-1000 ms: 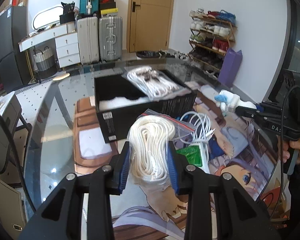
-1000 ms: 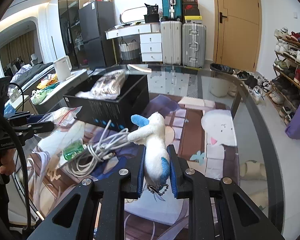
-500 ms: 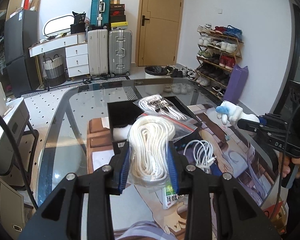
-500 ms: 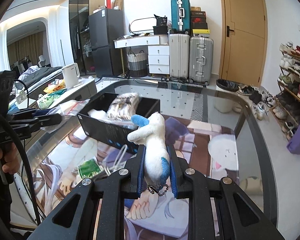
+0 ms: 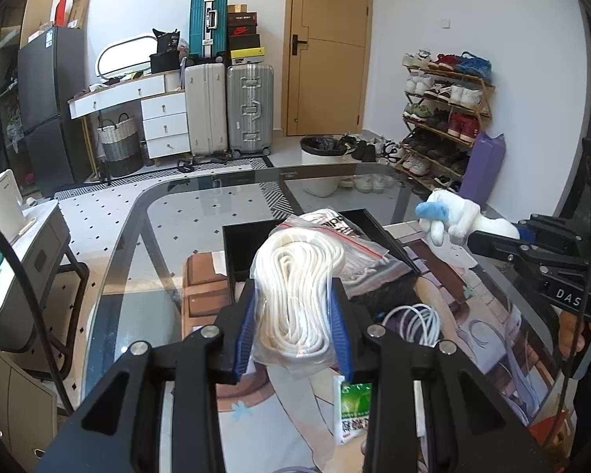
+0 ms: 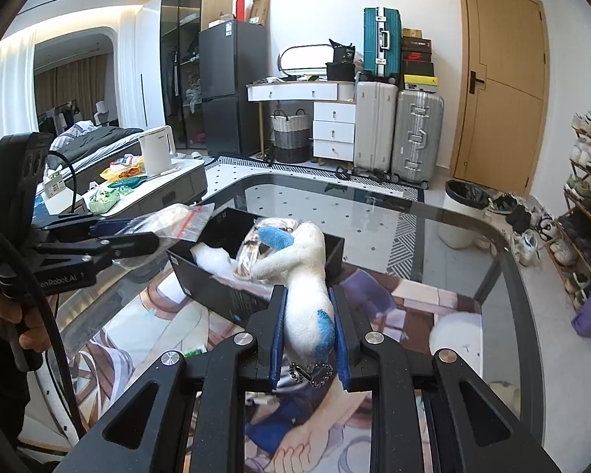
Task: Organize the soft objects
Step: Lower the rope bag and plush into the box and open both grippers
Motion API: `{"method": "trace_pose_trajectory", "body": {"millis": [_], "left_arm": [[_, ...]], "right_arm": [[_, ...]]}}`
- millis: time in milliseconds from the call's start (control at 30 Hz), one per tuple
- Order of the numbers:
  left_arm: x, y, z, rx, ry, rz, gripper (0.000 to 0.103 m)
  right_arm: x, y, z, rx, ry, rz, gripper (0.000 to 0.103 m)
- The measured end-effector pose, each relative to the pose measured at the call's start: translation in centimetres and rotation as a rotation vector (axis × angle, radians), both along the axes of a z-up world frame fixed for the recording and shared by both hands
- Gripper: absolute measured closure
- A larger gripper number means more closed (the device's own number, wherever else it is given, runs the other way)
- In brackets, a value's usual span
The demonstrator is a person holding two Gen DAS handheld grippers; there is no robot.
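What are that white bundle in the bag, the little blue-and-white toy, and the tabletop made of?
Bundle: looks like braided cotton or nylon cord, matte, inside a glossy clear plastic zip bag. Toy: fuzzy plush fabric, likely stuffed, with a metal bead chain. Tabletop: glass; it reflects and shows the floor beneath.

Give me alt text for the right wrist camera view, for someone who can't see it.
The right tool grips a white plush toy with blue patches above a glass table, just in front of an open black box that already holds a bagged item. At left, the left tool holds a clear zip bag.
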State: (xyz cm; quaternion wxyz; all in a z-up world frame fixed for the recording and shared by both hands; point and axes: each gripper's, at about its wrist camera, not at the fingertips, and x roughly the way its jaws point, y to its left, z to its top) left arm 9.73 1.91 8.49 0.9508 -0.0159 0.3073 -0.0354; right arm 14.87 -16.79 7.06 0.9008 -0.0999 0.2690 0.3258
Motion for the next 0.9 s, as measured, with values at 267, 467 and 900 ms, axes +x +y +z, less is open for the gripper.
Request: {"method": "trace_pose_trajectory", "body": {"millis": [267, 467, 900], "left_arm": [[1.7, -0.1, -0.8, 0.013, 0.025, 0.009, 0.07], [3.1, 0.0, -1.5, 0.014, 0.04, 0.009, 0.07], [5.2, 0.4, -2.7, 0.022, 0.058, 0.026, 0.07]], "right_arm": [[1.8, 2.1, 0.1, -0.011, 0.009, 0.029, 0.082], [3.3, 3.5, -0.5, -0.028, 0.024, 0.04, 0.082], [6.5, 6.2, -1.9, -0.089, 0.052, 0.06, 0.082]]}}
